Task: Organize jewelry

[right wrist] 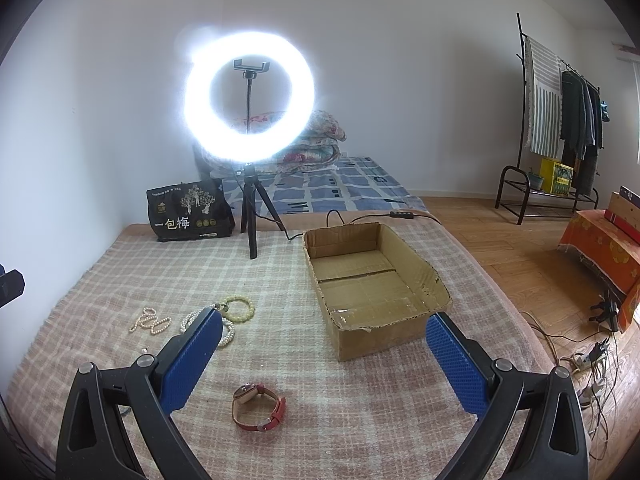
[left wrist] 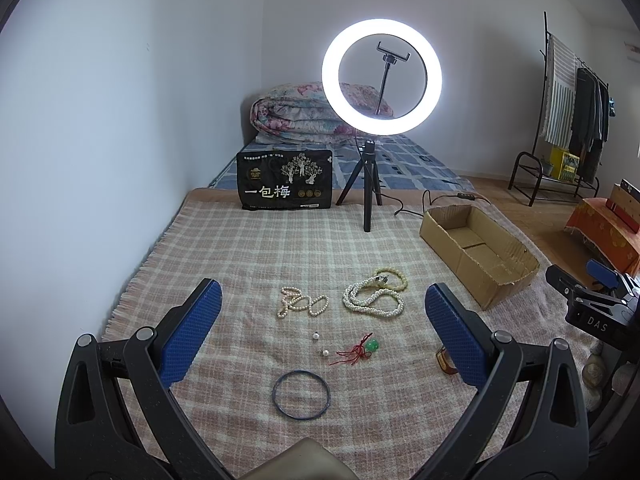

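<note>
Jewelry is lying scattered on the plaid blanket, a nubbly woven cloth in pink and cream that is covering the bed and keeping the small pieces from rolling. I am holding my left gripper above the pieces with its blue ribbed pads spread wide and gripping nothing; between them are lying a short pearl strand, a coiled pearl necklace, a pale yellow bead bracelet touching that coil, two loose pearl drops, a green bead on red cord and a thin dark hoop bangle. I am holding my right gripper likewise wide apart and empty, low over a red-strapped wristwatch with a round face, lying on its side. Just beyond it an open cardboard box, rough-edged and with nothing in it, is standing to the right of the pieces, judged to be the container for them, so no piece has yet been sorted. A lit ring light on a black tripod is throwing even light over the spread, and a black printed bag is leaning behind it.
</note>
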Demonstrator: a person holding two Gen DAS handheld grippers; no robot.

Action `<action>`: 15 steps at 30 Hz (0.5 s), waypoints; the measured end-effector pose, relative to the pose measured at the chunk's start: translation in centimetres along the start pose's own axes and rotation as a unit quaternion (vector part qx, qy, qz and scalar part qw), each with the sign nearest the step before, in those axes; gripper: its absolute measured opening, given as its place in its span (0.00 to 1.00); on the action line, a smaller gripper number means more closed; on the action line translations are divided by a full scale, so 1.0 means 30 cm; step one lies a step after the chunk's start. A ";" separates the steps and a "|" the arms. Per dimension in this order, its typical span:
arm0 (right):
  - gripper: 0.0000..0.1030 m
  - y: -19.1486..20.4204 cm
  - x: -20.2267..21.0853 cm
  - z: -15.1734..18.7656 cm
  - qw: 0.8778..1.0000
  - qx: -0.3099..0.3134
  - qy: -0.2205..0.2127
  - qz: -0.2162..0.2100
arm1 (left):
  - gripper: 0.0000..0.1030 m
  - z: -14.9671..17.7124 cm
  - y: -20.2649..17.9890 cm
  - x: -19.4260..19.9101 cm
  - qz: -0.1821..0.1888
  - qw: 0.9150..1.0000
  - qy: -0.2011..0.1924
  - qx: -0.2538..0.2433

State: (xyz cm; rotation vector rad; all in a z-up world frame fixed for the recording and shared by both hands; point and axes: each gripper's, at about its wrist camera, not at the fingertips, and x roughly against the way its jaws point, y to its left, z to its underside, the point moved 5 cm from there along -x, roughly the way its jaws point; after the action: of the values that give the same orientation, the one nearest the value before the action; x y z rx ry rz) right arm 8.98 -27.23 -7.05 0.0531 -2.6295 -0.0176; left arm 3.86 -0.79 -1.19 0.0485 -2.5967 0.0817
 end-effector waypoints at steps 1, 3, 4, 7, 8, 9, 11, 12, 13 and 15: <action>1.00 0.002 0.000 -0.001 1.000 0.000 0.000 -0.001 | 1.00 0.002 -0.001 0.000 0.000 1.000 0.000 0.000; 1.00 0.009 0.000 -0.003 1.000 0.000 0.000 -0.003 | 1.00 -0.003 0.003 -0.002 -0.001 1.000 0.000 0.001; 1.00 0.013 0.000 -0.004 1.000 0.001 0.000 -0.004 | 1.00 -0.006 0.008 -0.004 -0.003 1.000 0.001 0.001; 1.00 0.033 -0.008 -0.010 1.000 0.002 0.001 -0.008 | 1.00 -0.008 0.029 -0.014 -0.009 1.000 0.005 0.004; 1.00 0.037 -0.010 -0.011 1.000 0.003 0.002 -0.009 | 1.00 -0.006 0.040 -0.019 -0.012 1.000 0.007 0.006; 1.00 0.040 -0.010 -0.011 1.000 0.003 0.002 -0.010 | 1.00 -0.002 0.048 -0.024 -0.015 1.000 0.009 0.008; 1.00 0.041 -0.016 -0.010 1.000 0.002 0.004 -0.013 | 1.00 0.007 0.067 -0.031 -0.022 1.000 0.012 0.009; 1.00 0.044 -0.020 -0.009 1.000 0.002 0.006 -0.016 | 1.00 0.008 0.078 -0.036 -0.026 1.000 0.013 0.010; 1.00 0.046 -0.026 -0.007 1.000 0.004 0.008 -0.016 | 1.00 0.013 0.087 -0.039 -0.030 0.999 0.014 0.010; 1.00 0.052 -0.040 -0.001 1.000 0.009 0.012 -0.012 | 1.00 0.022 0.108 -0.049 -0.035 0.999 0.018 0.012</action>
State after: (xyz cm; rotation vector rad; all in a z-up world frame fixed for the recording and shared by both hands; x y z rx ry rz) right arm 9.98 -25.61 -7.58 0.0912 -2.6045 -0.0024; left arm 4.60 2.44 -2.67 0.1459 -2.5547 0.0870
